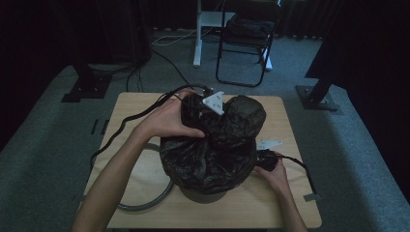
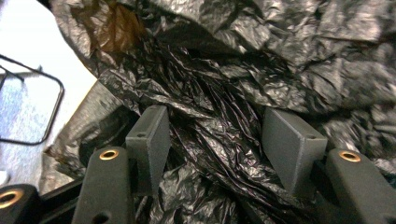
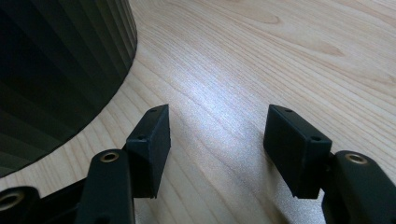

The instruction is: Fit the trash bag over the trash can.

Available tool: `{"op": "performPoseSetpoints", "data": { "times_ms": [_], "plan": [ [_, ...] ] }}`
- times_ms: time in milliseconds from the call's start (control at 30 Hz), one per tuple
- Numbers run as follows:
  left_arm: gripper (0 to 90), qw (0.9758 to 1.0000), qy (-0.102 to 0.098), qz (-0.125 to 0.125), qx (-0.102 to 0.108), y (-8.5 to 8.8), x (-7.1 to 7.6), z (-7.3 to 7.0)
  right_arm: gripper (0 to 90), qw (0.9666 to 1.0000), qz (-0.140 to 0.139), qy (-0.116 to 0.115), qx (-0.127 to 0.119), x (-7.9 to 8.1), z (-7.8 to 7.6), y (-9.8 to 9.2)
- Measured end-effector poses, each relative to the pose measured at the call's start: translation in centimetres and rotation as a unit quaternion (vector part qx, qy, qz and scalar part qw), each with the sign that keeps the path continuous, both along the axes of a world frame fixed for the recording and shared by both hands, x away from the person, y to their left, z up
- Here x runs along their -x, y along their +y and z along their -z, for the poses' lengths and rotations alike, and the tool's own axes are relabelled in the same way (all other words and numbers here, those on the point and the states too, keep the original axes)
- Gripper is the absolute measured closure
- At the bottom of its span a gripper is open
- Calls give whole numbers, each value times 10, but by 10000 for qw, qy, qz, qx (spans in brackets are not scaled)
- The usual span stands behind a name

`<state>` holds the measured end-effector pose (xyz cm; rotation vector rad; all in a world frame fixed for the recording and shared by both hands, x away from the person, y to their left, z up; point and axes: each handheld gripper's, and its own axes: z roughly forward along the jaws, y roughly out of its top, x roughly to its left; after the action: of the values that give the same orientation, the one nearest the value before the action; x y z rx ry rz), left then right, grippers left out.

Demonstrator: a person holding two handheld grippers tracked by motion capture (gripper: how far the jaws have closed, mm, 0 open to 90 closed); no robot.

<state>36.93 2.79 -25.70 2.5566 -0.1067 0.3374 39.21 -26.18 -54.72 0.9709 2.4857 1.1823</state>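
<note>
A crumpled black plastic bag (image 1: 217, 145) is draped over a dark round ribbed bin (image 1: 205, 195) in the middle of the wooden table (image 1: 285, 203). At the bag's upper left, a hand holds my left gripper (image 1: 203, 112) against the plastic. Its jaws stand open, and folds of the bag (image 2: 210, 93) bunch between and beyond my left gripper (image 2: 217, 133). My right gripper (image 1: 263, 159) sits low at the bag's right side. It is open over bare wood (image 3: 261, 60), nothing lies between the fingers of my right gripper (image 3: 217, 128), and the bin's wall (image 3: 56, 70) is to its left.
A grey ring (image 1: 145, 205) lies on the table at the bin's left, partly under the forearm. Black cables (image 1: 125, 123) trail off the table's left and right edges. Behind the table, a folding chair (image 1: 244, 48) stands on the carpet.
</note>
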Motion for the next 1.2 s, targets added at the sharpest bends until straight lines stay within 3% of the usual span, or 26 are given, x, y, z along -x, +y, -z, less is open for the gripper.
{"op": "performPoseSetpoints", "data": {
  "times_ms": [233, 300, 433, 500, 533, 633, 733, 800, 867, 967, 1067, 1200],
  "plan": [
    [431, 9979, -194, -79, -615, -7, 1, 12, 406, 10000, 0, 4, -5, 0, 0, 0],
    [430, 9974, -215, -47, -684, -8, 1, 15, 407, 10000, -4, 13, -14, 0, 0, 0],
    [429, 9988, -146, -20, -478, -3, 1, 11, 407, 10000, -2, 13, -16, 0, 0, 0],
    [429, 9999, -17, -31, -134, 8, -2, 2, 407, 10000, -3, 13, -14, 0, 0, 0],
    [429, 9999, -17, -31, -134, 8, -2, 2, 406, 10000, -4, 17, -17, 0, 0, 0],
    [430, 9996, 123, -9, 267, 21, -3, -8, 407, 10000, -4, 34, -28, 0, 0, -1],
    [430, 9971, 221, 59, 721, 31, -2, -21, 407, 10000, -1, 40, -35, -1, 0, -1],
    [430, 9935, 347, 158, 1076, 36, -1, -29, 407, 10000, 3, 44, -40, -1, 0, -1],
    [430, 9908, 359, 195, 1290, 39, 0, -34, 407, 10000, 7, 44, -43, -1, 0, -1],
    [429, 9903, 301, 219, 1338, 35, 1, -39, 407, 10000, 12, 47, -45, -1, 0, -1],
    [429, 9919, 221, 255, 1225, 24, 1, -43, 407, 10000, 13, 48, -46, -1, 0, -1],
    [429, 9913, 199, 298, 1266, 12, 0, -46, 407, 10000, 14, 46, -45, -1, 0, -1]
  ]
}}
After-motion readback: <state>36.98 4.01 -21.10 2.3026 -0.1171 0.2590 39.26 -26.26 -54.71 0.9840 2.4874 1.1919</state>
